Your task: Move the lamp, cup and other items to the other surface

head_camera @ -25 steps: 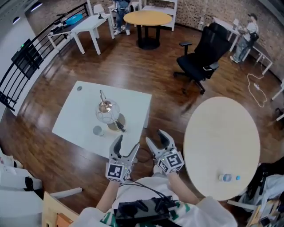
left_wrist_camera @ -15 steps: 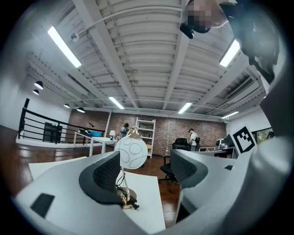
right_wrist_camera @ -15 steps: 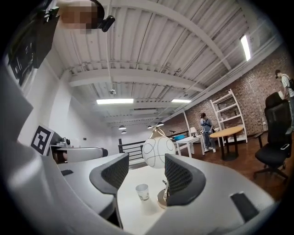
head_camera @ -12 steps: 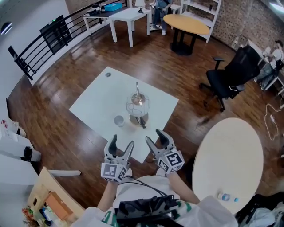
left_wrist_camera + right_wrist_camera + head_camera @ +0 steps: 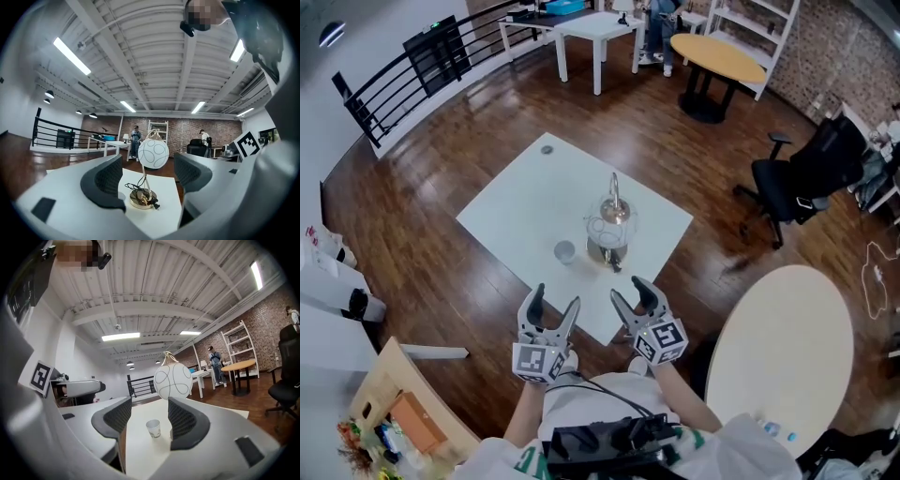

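Note:
A lamp (image 5: 609,228) with a white globe and a gold base stands on the white square table (image 5: 516,202), its cord coiled at the base. A small paper cup (image 5: 565,251) sits just left of it. A small round item (image 5: 547,149) lies by the table's far corner. My left gripper (image 5: 555,300) and right gripper (image 5: 631,294) hover side by side short of the table's near corner, both open and empty. In the left gripper view the lamp (image 5: 153,153) shows between the jaws, some way off. In the right gripper view the cup (image 5: 153,428) and the lamp's globe (image 5: 173,380) show likewise.
A round beige table (image 5: 778,347) stands at the right with a small bottle (image 5: 766,429) near its close edge. A black office chair (image 5: 806,183) is behind it. A black railing (image 5: 412,80) runs at the far left. A box of oddments (image 5: 398,422) sits low left.
The view has swung left: the white table with lamp and cup now lies straight ahead of both grippers and nearer, and the round table has slid off to the right. Both grippers stay open.

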Demonstrator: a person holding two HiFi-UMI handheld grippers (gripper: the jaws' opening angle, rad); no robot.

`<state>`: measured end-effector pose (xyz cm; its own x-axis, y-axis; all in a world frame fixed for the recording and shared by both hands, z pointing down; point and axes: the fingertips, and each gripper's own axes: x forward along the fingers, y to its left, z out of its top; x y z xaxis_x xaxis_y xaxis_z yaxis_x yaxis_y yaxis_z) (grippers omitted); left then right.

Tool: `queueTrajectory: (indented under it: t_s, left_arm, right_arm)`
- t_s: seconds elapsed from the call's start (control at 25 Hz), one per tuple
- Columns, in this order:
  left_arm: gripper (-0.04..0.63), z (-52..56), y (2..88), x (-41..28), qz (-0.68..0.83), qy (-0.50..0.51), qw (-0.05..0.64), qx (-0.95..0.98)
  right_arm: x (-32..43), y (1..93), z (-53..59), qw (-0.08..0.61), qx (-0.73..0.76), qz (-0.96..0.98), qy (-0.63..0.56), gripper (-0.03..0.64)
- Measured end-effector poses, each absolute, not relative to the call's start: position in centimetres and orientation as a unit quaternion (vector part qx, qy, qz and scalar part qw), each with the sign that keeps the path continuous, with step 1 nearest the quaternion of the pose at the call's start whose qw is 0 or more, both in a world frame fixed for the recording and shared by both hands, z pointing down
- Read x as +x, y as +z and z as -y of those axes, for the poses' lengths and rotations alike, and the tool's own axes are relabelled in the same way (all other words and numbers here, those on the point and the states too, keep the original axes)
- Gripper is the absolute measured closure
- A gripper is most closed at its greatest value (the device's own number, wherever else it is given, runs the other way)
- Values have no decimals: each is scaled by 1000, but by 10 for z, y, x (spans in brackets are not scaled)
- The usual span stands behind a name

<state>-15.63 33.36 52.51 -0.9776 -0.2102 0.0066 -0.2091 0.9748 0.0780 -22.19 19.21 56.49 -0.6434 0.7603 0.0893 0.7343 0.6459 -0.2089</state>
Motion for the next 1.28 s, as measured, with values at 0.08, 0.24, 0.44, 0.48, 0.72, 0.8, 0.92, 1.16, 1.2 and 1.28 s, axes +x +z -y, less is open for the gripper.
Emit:
queueTrajectory:
  t_s: [0.08,0.24,0.44,0.48,0.72,0.8,0.92,1.16,1.2,1.28]
  left_arm:
    - [259,-337,529,-157,994,-39,11,102]
    - [259,-344,536,-157,994,-45,27,96]
    - [259,-354,548,-157,994,-43,44,90]
    - [259,-359,549,-157,995,-40,46,85]
    - [259,-384,544,-150,996,-32,56,53]
    - [259,-394,547,-145,996,-35,68,47]
    - [259,-409,560,-136,995,-30,83,39]
    - [259,-422,574,-134,994,-30,97,44]
    - [259,-420,574,-135,994,-28,97,49]
    - [259,-416,572,-137,993,-28,94,58]
  right_arm:
    - [-229,585,-197,105,-415,901,72,350]
    - [-257,627,-209,153,-407,899,51,350]
    - [-311,691,-230,202,-385,900,26,350]
    - [-321,701,-237,209,-383,900,22,350]
    - [-378,761,-258,249,-348,904,-16,348]
    - [-393,782,-263,270,-328,905,-8,348]
    - [-409,815,-258,306,-292,906,-22,349]
    - [-413,806,-272,285,-302,906,-89,440]
    - [-413,799,-272,277,-299,907,-108,472]
    - [-410,791,-266,261,-295,910,-132,526]
